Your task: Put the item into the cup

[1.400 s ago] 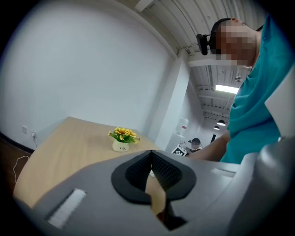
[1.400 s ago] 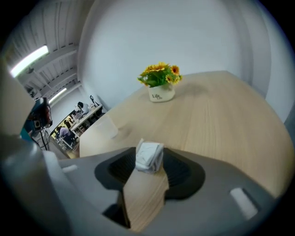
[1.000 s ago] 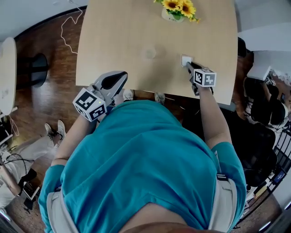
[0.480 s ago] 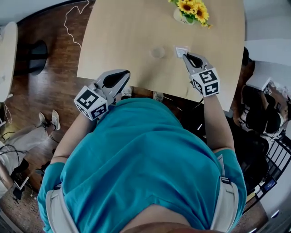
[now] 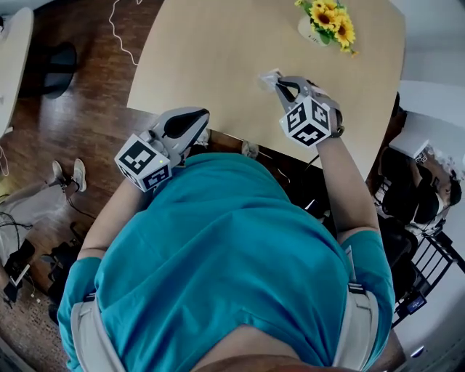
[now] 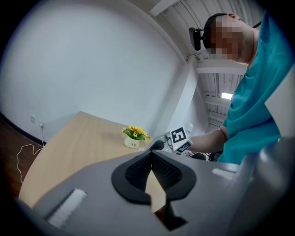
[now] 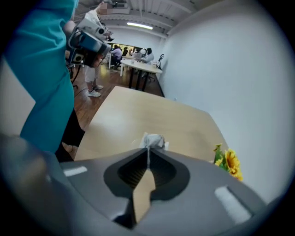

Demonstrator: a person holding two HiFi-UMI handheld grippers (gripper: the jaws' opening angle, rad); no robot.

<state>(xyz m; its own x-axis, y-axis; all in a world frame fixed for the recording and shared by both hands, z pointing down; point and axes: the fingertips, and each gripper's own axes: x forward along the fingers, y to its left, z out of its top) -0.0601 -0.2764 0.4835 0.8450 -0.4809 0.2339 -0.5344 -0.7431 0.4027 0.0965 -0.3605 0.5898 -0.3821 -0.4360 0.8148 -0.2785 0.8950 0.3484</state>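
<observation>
Right hand-held gripper [image 5: 276,83] [image 7: 147,150]: closed on the item – jaws pressed together, with the item pinched at their very tips.
Item [image 5: 269,75] [image 7: 152,139]: small, white and crumpled; sticks out past the jaw tips, over the far middle part of the tabletop; cannot tell if lifted clear of the surface or touching it.
Left hand-held gripper [image 5: 193,120] [image 6: 151,155]: closed and empty, pads meeting at the tips with nothing between; held at the near edge of the tabletop, close to the body, well apart from the item.
Tabletop [image 5: 211,51] [image 6: 73,140] [image 7: 138,113]: light wood, rounded corners.
Flowers [image 5: 331,16] [image 6: 134,133] [image 7: 229,162]: yellow, in a small white pot, at the far right side of the tabletop – near the right hand-held gripper, not touching it.
Person [image 5: 225,254]: teal shirt, seen from above; right forearm stretched out over the tabletop edge.
Floor [image 5: 73,109]: dark wood, with a thin white cable [image 5: 118,30] lying beside the left edge of the tabletop.
</observation>
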